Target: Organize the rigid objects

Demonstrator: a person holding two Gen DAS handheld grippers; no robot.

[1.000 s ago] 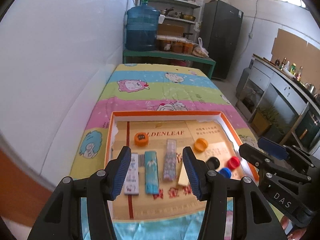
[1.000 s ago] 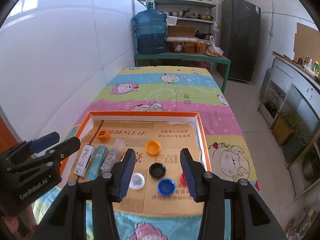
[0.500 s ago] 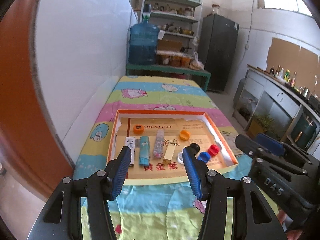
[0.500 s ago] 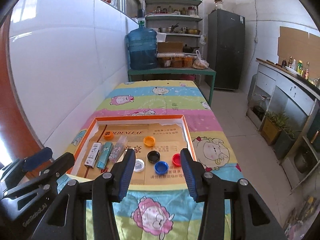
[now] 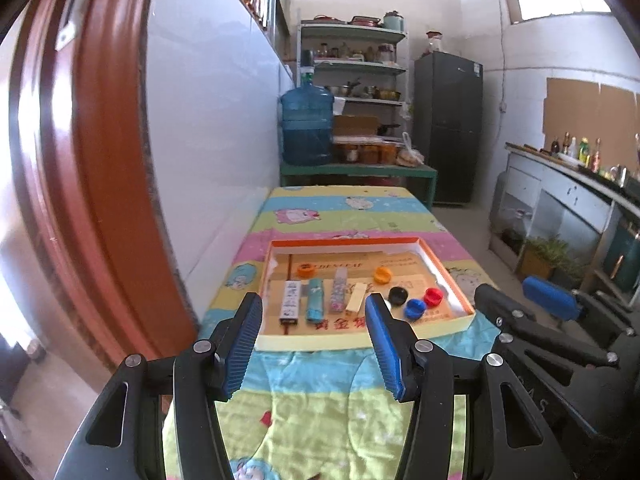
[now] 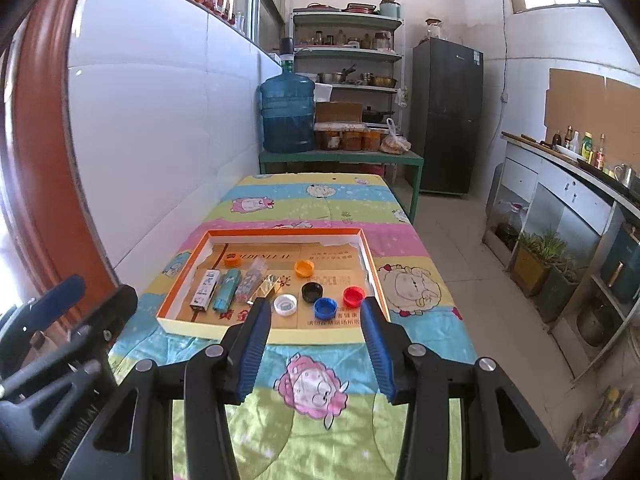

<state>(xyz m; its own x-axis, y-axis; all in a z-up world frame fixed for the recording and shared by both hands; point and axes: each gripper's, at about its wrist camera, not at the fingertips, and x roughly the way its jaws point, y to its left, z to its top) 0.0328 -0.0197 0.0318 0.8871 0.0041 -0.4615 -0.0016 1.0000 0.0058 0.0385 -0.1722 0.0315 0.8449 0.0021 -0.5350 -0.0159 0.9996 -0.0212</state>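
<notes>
tray (image 6: 374,276): shallow cardboard box lid, orange rim, printed tan floor, stiff but light; sits on cartoon-print cloth (image 6: 320,208) over table, mid-length, near white wall
long items: 4 slim pieces side by side in tray's left half — white box (image 6: 205,289), teal pack (image 6: 225,291), clear speckled tube (image 6: 250,282), pale gold bar (image 6: 269,285); probably light, rigid; take across narrow width near mid-length
handling, tube: clear plastic, likely slick; centre pads, moderate squeeze
caps, right half: orange cap (image 6: 304,268), black cap (image 6: 312,292), blue cap (image 6: 325,308), red cap (image 6: 353,295), white cap (image 6: 285,305); small hard plastic discs w/ ribbed rims, v. light, prone to skid on cardboard; pinch across diameter, low on rim
odd one: second orange cap (image 6: 233,259) at far left, beside long items, apart from the other caps
left gripper (image 5: 314,322): jaws apart, nothing between, over cloth short of tray
right gripper (image 6: 316,322): jaws apart, empty, also short of tray's near edge
pads: blue ribbed rubber, decent grip on smooth plastic
risk: caps nearly touching (black/blue/red) — a wide pinch could nudge the neighbour
</notes>
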